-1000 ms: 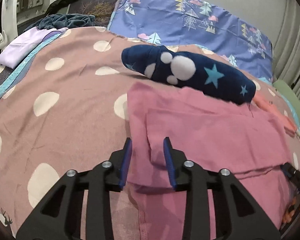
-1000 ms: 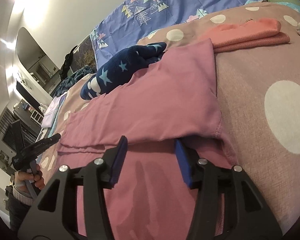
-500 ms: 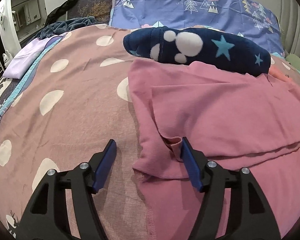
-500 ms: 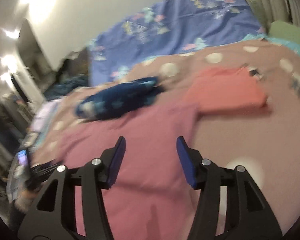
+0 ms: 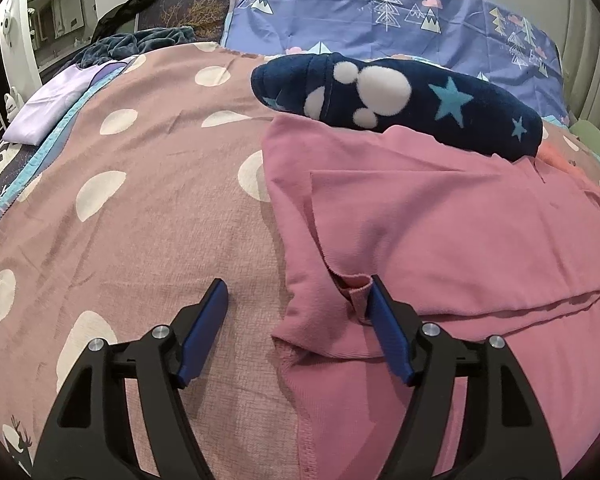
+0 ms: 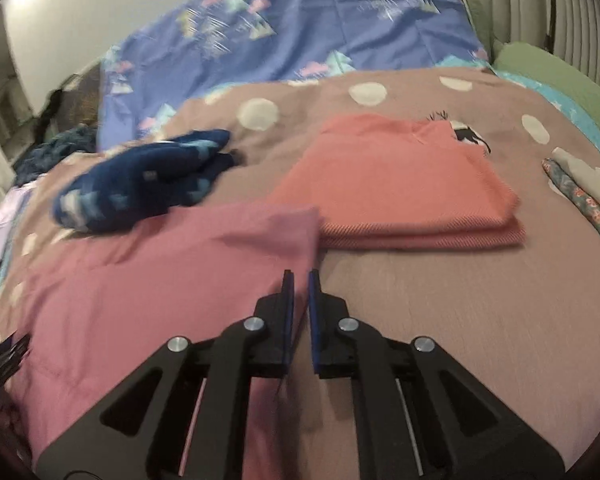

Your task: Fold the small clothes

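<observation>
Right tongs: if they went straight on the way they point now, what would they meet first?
Most likely the far corner of the pink garment, whose edge lies just ahead of the right tongs. Past it sits the folded coral garment. Motion blur leaves the height above the bedspread unclear.

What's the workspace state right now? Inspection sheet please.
Surface: brown bedspread with cream polka dots.
Job's things: pink knit garment, partly folded, spread flat.
Clutter: navy fleece piece with stars beyond the pink one; folded coral garment; lilac folded cloth; floral fabric.
Grippers: left gripper open, straddling the pink fold's corner; right gripper jaws nearly closed at the pink edge, grip unclear.
Cables: nothing seen.
Surroundings: blue tree-print sheet; green pillow.
</observation>
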Demonstrator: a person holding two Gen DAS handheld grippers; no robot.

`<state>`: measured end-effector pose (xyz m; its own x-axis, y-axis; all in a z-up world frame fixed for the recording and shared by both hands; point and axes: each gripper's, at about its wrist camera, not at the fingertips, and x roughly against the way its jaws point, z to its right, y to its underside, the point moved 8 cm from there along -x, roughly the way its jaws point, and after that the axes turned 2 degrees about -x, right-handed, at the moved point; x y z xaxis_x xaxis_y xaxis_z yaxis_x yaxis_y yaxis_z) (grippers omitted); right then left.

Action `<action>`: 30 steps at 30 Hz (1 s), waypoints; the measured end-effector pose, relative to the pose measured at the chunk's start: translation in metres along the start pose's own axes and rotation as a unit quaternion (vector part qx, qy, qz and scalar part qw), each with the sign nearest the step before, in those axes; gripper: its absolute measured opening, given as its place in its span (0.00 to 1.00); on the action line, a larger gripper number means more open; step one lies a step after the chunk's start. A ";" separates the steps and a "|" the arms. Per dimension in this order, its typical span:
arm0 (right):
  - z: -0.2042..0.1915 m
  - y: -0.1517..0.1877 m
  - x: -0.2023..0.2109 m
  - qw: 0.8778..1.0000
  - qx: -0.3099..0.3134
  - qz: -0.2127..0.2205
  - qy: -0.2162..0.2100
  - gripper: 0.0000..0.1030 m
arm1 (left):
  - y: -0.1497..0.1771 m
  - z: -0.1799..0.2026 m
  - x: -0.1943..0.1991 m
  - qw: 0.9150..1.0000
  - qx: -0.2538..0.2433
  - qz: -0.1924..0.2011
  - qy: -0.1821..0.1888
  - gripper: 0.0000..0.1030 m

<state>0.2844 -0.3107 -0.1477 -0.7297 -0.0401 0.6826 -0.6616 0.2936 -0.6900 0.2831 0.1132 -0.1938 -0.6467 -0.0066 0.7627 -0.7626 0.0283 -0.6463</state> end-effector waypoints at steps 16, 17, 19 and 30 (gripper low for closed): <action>0.010 0.188 0.140 0.980 -0.005 -0.096 -0.173 0.30 | 0.125 0.009 0.107 0.979 -0.097 -0.017 0.177 0.71; 0.011 0.197 0.147 0.979 -0.005 -0.099 -0.177 0.30 | 0.137 0.009 0.116 0.977 -0.101 -0.019 0.186 0.71; 0.014 0.211 0.160 0.978 -0.005 -0.102 -0.183 0.30 | 0.156 0.007 0.132 0.974 -0.105 -0.018 0.199 0.71; 0.032 0.282 0.235 0.966 -0.032 -0.112 -0.230 0.36 | 0.227 -0.005 0.192 0.963 -0.082 -0.022 0.258 0.72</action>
<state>-0.0789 -0.2682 -0.1896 -0.5786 -0.5261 0.6232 -0.8106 0.2864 -0.5108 -0.0142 0.1236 -0.1943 -0.4868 0.4840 0.7272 -0.7492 0.1967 -0.6325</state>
